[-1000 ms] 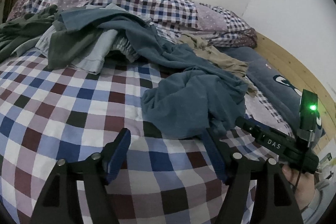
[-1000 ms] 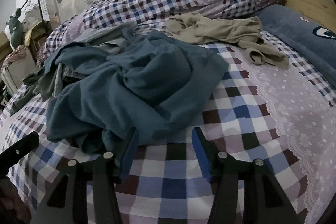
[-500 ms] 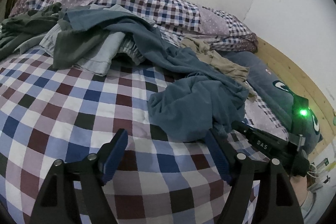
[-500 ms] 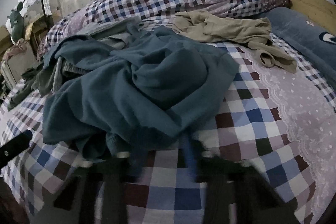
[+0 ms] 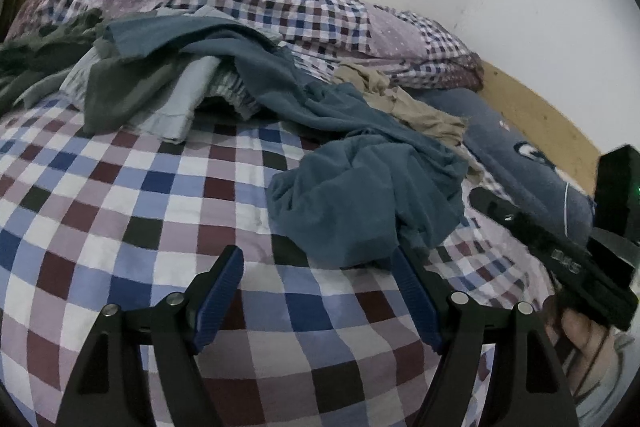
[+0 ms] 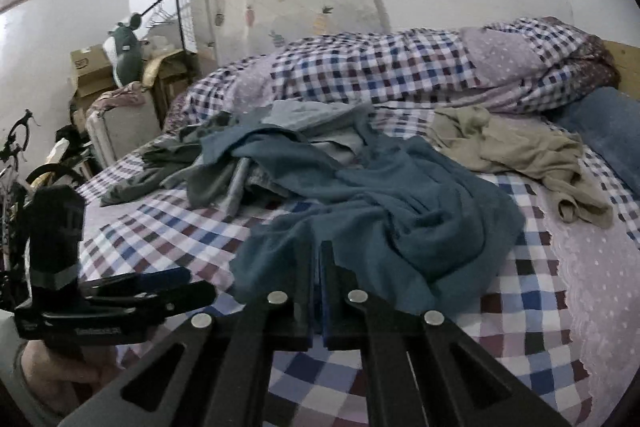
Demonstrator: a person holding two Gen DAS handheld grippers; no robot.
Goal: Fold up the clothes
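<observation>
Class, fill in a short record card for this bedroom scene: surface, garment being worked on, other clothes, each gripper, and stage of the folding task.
surface: bed with checked sheet
garment in work: blue garment, crumpled, not yet spread flat
other clothes: beige garment lying apart near the pillow; grey and pale pieces heaped behind
right gripper: shut on the near edge of the blue garment
left gripper: open, nothing between the fingers, above the sheet beside the blue garment
stage: first grab made, no fold done

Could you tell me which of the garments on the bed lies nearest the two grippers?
The teal-blue garment, bunched at the right gripper's shut fingers; the beige one lies farther back.
</observation>
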